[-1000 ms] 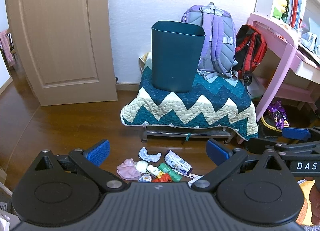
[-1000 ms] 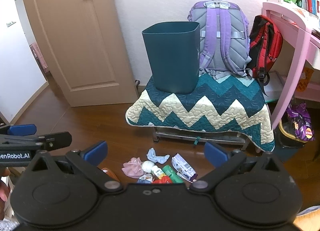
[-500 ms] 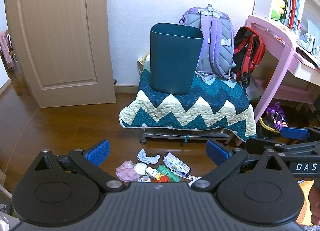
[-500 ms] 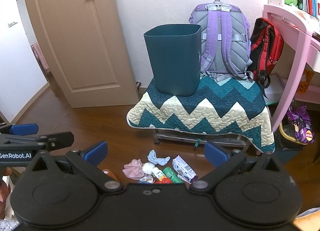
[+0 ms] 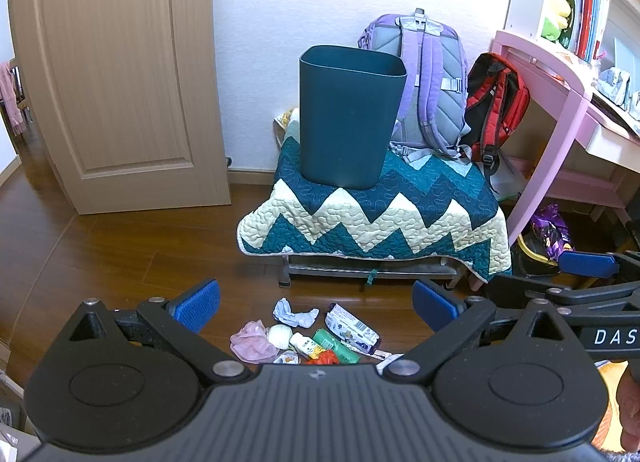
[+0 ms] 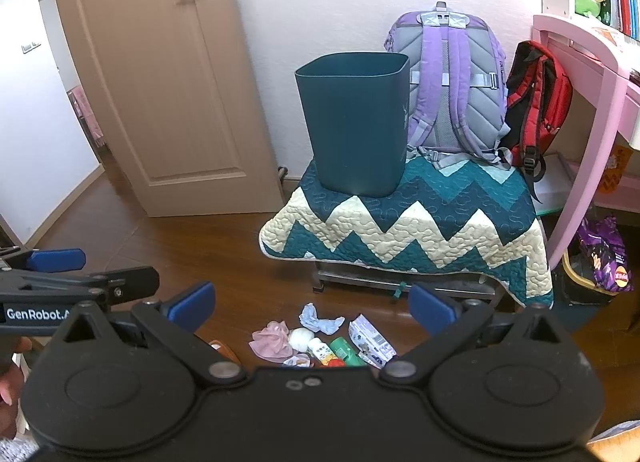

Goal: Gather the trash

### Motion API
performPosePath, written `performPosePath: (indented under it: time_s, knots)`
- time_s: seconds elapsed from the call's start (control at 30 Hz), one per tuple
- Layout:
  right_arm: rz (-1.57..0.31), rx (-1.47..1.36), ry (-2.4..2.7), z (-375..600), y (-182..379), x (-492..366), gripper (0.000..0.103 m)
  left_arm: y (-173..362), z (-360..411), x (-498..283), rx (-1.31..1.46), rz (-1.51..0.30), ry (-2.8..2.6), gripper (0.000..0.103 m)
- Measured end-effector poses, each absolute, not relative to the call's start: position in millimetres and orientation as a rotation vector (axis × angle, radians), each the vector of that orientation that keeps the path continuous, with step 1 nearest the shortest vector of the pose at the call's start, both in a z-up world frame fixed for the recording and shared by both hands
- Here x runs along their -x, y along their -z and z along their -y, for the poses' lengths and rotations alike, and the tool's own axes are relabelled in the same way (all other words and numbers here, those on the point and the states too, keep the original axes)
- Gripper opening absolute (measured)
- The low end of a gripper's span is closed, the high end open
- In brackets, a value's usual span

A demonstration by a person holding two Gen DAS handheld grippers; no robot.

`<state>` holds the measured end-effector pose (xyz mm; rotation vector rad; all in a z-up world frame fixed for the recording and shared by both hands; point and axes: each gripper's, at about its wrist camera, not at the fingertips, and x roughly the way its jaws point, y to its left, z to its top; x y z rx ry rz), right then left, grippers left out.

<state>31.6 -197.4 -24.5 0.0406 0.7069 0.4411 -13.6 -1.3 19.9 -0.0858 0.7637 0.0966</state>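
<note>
A pile of trash lies on the wooden floor: a pink crumpled bag, a white ball, a blue-white tissue, a small bottle, a green wrapper and a printed packet. The pile also shows in the right wrist view. A dark teal bin stands upright on a quilt-covered stool. My left gripper is open and empty above the pile. My right gripper is open and empty, beside the left one.
A purple backpack and a red backpack lean on the wall behind the bin. A pink desk stands at the right with bags beneath it. A wooden door is at the left.
Both grippers have tilted or drawn back slightly, so the bin and trash pile sit a little lower and smaller in view. Both stay open and empty.
</note>
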Motion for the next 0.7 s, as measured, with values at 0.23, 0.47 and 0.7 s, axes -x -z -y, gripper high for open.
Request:
performPosePath:
  time_s: [0.23, 0.47, 0.7]
  knots:
    - [-0.709, -0.046, -0.447, 196.5, 28.2, -36.2, 0.103, -16.0, 1.7, 9.5, 0.099, -0.780, -0.084, 0.103]
    - [-0.724, -0.065, -0.452, 198.7, 33.2, -50.6, 0.103, -7.6, -0.4, -9.6, 0.105, -0.813, -0.077, 0.103]
    - [-0.747, -0.081, -0.450, 193.9, 49.4, -86.9, 0.103, 11.5, -11.2, -43.4, 0.118, -0.836, -0.073, 0.103]
